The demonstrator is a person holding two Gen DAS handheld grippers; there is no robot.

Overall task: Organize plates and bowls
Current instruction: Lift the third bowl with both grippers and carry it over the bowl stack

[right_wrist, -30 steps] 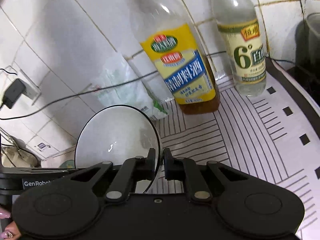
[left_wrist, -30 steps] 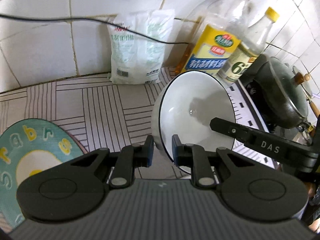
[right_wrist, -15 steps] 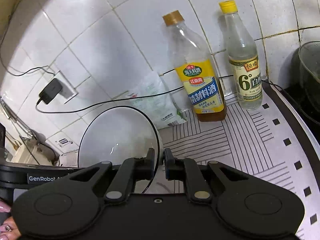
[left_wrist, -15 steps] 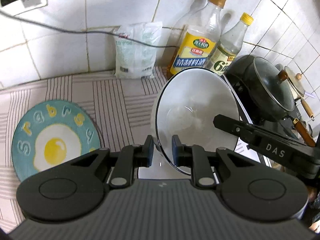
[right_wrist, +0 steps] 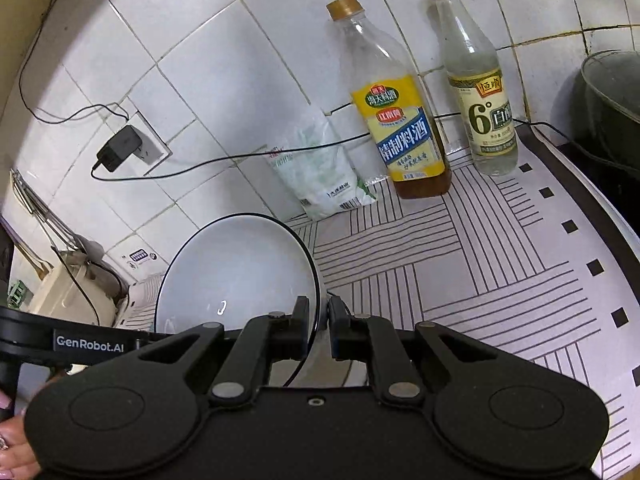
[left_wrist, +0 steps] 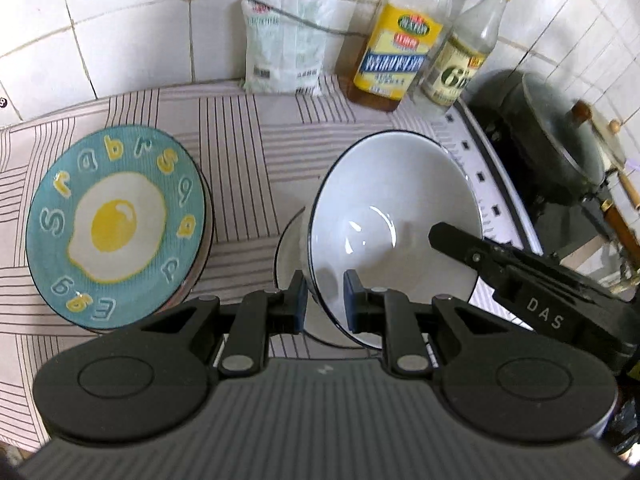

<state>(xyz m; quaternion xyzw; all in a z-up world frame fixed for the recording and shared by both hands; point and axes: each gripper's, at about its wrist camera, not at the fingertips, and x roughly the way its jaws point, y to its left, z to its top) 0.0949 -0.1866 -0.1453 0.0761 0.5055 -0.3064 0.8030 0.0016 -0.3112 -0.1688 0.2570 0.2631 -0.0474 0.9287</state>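
Right now I have the white bowl [left_wrist: 392, 216] pinched by its rim from both sides: my left gripper [left_wrist: 323, 300] clamps the near edge, my right gripper [right_wrist: 318, 320] the opposite edge. It hangs tilted and empty, directly over a second white bowl [left_wrist: 286, 248] on the counter, with the egg plate [left_wrist: 116, 224] just left

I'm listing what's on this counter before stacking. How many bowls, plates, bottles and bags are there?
Bowls: 2, the white bowl gripped by the left gripper and right gripper, plus a second bowl partly hidden under it
Plates: 1, the egg plate
Bottles: 2, the yellow-label bottle and the vinegar bottle
Bags: 1, the white bag
Total: 6
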